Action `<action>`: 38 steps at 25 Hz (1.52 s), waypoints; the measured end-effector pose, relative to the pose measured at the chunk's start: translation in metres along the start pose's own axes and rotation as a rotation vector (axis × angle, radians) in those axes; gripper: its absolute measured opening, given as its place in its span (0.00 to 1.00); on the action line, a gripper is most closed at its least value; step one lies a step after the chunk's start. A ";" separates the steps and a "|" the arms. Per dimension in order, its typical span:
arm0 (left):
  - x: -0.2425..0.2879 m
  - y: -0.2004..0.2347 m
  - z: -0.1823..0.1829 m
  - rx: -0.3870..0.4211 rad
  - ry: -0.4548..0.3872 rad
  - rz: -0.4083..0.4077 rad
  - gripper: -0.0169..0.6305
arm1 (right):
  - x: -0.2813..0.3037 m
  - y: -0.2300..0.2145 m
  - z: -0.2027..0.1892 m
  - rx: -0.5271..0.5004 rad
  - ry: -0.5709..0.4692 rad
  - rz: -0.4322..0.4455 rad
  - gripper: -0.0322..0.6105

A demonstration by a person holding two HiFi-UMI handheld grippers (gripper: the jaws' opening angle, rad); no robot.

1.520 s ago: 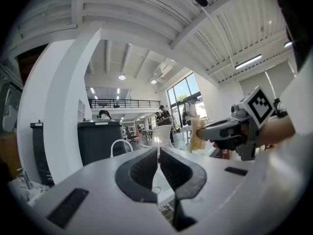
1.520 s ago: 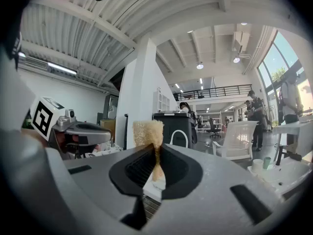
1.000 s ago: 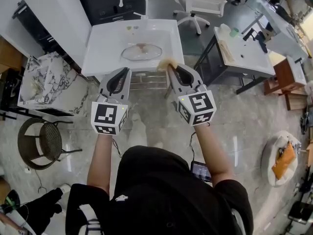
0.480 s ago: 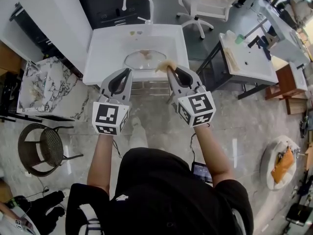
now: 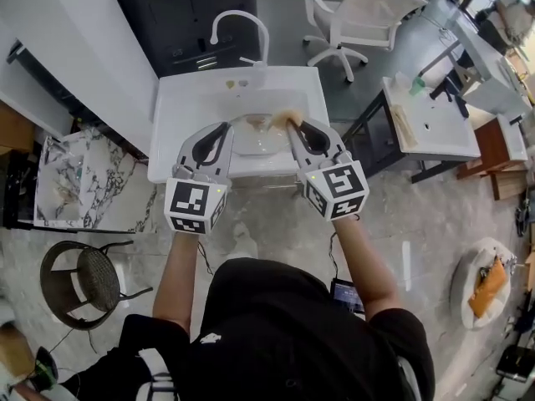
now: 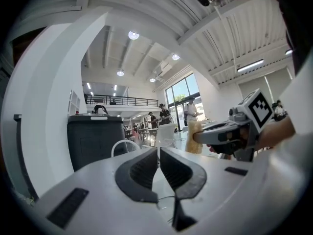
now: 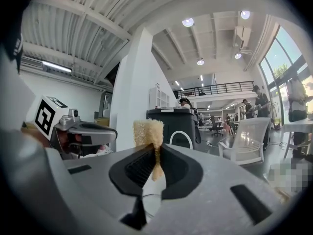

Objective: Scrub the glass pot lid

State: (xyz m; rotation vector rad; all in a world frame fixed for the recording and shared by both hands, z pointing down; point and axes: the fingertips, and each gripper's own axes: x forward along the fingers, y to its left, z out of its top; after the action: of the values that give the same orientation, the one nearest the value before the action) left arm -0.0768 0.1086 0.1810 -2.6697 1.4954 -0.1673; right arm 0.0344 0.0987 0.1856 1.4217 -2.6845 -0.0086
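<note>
Glass pot lid (image 5: 255,137) partly hid behind left gripper (image 5: 224,129) & right gripper (image 5: 293,124), knob too blurry

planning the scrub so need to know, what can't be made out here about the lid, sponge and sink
- Glass lid, head view: edges covered by the left tongs and right tongs; dirt or water too small to tell.
- Glass lid, both gripper views: not visible; the tongs' bodies fill the lower picture.
- Sponge, right gripper view: lower part pinched between the pads.
- Two small things beside the faucet, head view: too small to name.
</note>
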 end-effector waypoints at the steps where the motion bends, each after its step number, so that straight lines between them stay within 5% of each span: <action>1: 0.006 0.006 0.001 0.001 0.001 -0.007 0.05 | 0.009 -0.003 0.002 0.004 0.001 -0.004 0.08; 19: 0.079 0.108 -0.029 -0.029 0.030 -0.097 0.05 | 0.131 -0.023 -0.005 0.032 0.037 -0.079 0.08; 38: 0.127 0.119 -0.066 -0.050 0.094 -0.139 0.05 | 0.173 -0.057 -0.032 0.046 0.089 -0.077 0.08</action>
State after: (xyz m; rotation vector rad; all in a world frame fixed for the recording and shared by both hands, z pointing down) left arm -0.1200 -0.0629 0.2399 -2.8434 1.3545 -0.2707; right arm -0.0115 -0.0748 0.2300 1.5007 -2.5732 0.1093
